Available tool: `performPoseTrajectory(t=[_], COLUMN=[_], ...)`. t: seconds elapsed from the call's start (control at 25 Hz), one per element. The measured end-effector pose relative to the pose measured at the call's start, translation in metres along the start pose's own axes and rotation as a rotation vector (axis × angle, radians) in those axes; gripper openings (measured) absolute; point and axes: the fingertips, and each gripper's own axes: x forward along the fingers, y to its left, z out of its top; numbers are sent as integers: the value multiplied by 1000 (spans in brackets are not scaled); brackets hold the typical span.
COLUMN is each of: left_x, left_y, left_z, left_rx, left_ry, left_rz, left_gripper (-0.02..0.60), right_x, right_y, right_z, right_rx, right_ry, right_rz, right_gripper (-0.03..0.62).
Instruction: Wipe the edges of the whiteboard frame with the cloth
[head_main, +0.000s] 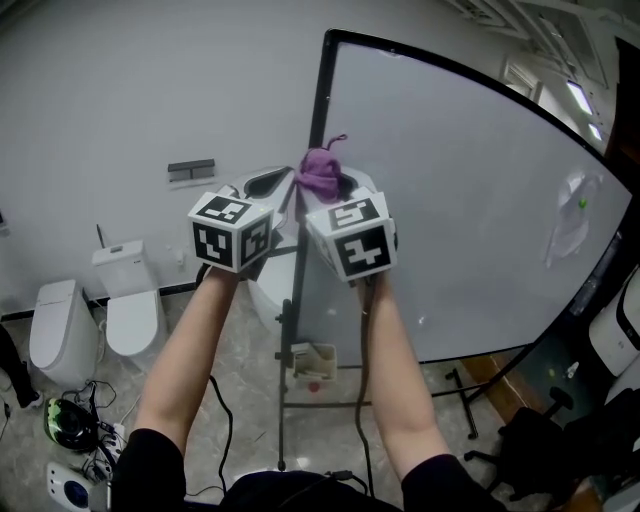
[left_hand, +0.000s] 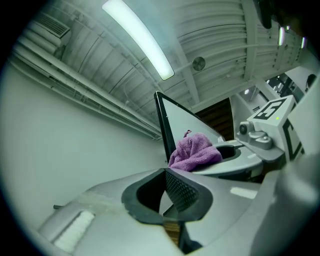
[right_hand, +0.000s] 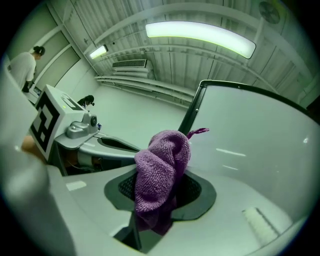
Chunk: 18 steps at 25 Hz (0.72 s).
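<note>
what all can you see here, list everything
whiteboard: 1, white, black frame, right of centre
cloth: 1, purple, at the frame's left edge
toilets: 2, white, floor at left
tray: 1, pale, on the board's stand
ceiling lights: 2, lit, overhead
person: 1, white top, far background
left tongs: 1, grey, tips together, empty, beside the cloth
right tongs: 1, grey, shut on the cloth
forearms: 2, bare, lower centre
</note>
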Motion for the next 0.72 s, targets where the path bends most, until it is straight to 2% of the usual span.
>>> performPoseTrajectory(t=[0.72], left_x=[15], left_y=[14], left_z=[81], left_rx=[37], left_ry=[-118], left_rz=[-9], left_gripper=[3], right_x=[0], right_y=[-36], right_z=[77], right_rx=[-155], right_ry=[-201], right_rz=[-138], right_gripper=[147])
